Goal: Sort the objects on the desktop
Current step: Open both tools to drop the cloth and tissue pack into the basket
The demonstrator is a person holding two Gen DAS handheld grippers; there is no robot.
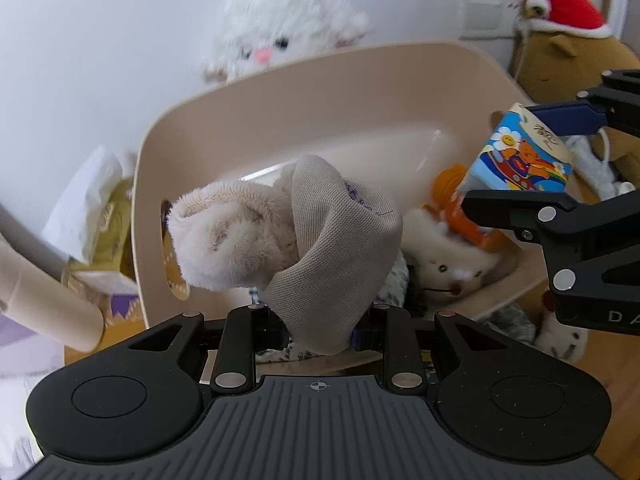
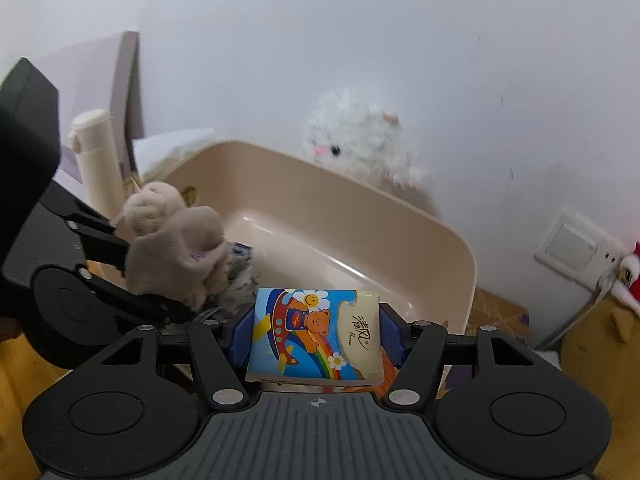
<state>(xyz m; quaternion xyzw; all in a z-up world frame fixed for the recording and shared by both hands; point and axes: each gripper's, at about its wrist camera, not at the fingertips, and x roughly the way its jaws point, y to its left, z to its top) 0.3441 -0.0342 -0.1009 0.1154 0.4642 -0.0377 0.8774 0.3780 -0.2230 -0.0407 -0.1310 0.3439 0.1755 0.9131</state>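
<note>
My left gripper (image 1: 320,332) is shut on a beige plush slipper (image 1: 296,236), held above the near part of a beige plastic bin (image 1: 360,80). The slipper also shows in the right wrist view (image 2: 176,248). My right gripper (image 2: 316,336) is shut on a small tissue pack (image 2: 316,336) printed with a bear and rainbow, held over the bin's (image 2: 400,216) near right side. In the left wrist view the pack (image 1: 520,152) and right gripper (image 1: 532,164) are at the right. A small plush toy (image 1: 448,268) and an orange item (image 1: 460,204) lie in the bin.
A white fluffy plush (image 1: 276,32) sits behind the bin against the wall. A brown plush with a red hat (image 1: 568,40) is at the right. A tissue box (image 1: 92,216) and a cream bottle (image 2: 98,160) stand left of the bin. The desk is wooden.
</note>
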